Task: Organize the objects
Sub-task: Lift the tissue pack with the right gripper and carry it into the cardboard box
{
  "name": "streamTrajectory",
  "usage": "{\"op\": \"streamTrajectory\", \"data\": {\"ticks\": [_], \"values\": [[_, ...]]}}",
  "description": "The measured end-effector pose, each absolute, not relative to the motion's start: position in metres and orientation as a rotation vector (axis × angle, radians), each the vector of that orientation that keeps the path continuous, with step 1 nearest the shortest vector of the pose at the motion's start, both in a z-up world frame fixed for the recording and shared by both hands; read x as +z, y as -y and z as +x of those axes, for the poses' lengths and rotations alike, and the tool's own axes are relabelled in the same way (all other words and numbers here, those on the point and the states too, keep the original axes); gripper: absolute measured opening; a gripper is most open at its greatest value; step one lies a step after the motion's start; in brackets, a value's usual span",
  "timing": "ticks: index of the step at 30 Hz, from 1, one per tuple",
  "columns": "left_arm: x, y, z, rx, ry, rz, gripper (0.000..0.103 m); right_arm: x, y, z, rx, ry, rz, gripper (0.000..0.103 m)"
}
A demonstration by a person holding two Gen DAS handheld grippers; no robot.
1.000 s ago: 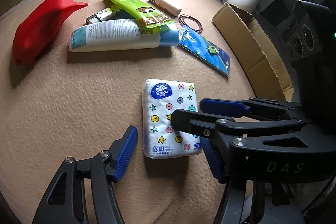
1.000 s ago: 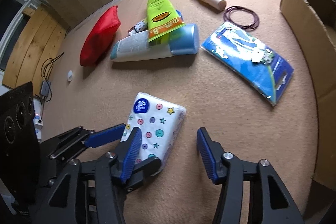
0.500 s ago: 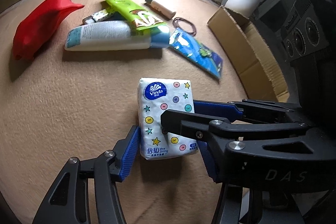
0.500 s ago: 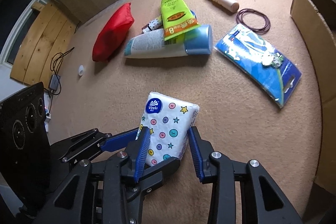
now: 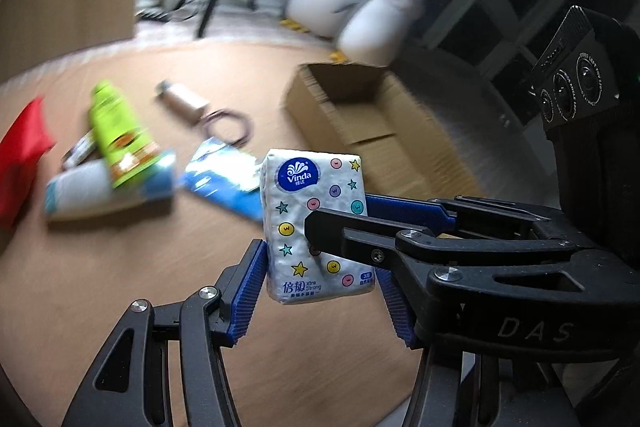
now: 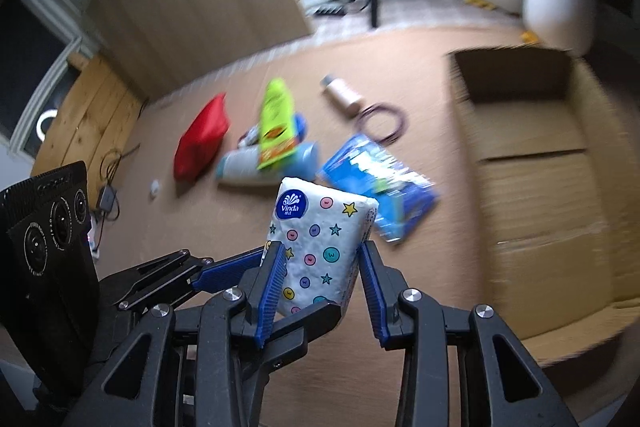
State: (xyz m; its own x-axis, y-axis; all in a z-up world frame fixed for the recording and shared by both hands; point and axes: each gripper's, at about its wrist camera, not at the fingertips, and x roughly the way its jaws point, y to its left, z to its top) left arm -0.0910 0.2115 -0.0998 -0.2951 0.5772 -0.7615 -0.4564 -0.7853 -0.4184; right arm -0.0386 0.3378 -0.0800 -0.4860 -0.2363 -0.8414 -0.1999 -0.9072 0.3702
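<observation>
A: Both claws clamped on the Vinda tissue pack [image 5: 316, 227], frame centre, lifted clear of the carpet [image 5: 120, 267]: left gripper [image 5: 320, 291], right gripper [image 6: 322, 287].

B: Keep squeeze even; carry level toward the cardboard box [image 6: 532, 163], right of frame.

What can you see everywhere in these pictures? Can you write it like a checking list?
Surface: tan carpet, blurred.
Job's things: tissue pack lifted off the carpet; open cardboard box to the right.
Clutter: red pouch, green tube lying over a white bottle, blue packet, small bottle, band loop.
Grippers: left tongs and right tongs both clamp the pack.
Cables: cord and adapter at the carpet edge.
Surroundings: two plush penguins, wooden panel.
</observation>
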Motion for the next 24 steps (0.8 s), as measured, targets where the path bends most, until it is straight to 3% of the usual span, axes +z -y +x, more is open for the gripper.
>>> {"op": "streamTrajectory", "data": {"ticks": [14,21,24], "values": [[-0.099,-0.345,-0.096,1.979,0.049,-1.255,0.059,-0.068,-0.446,0.011,-2.798,0.778,1.593,0.035],[-0.103,-0.364,-0.095,1.961,0.012,-1.255,0.059,-0.075,-0.466,0.023,-2.812,0.818,1.606,0.035],[-0.102,-0.363,-0.094,1.977,-0.010,-1.253,0.065,-0.074,-0.467,0.025,-2.826,0.811,1.604,0.038]]}}
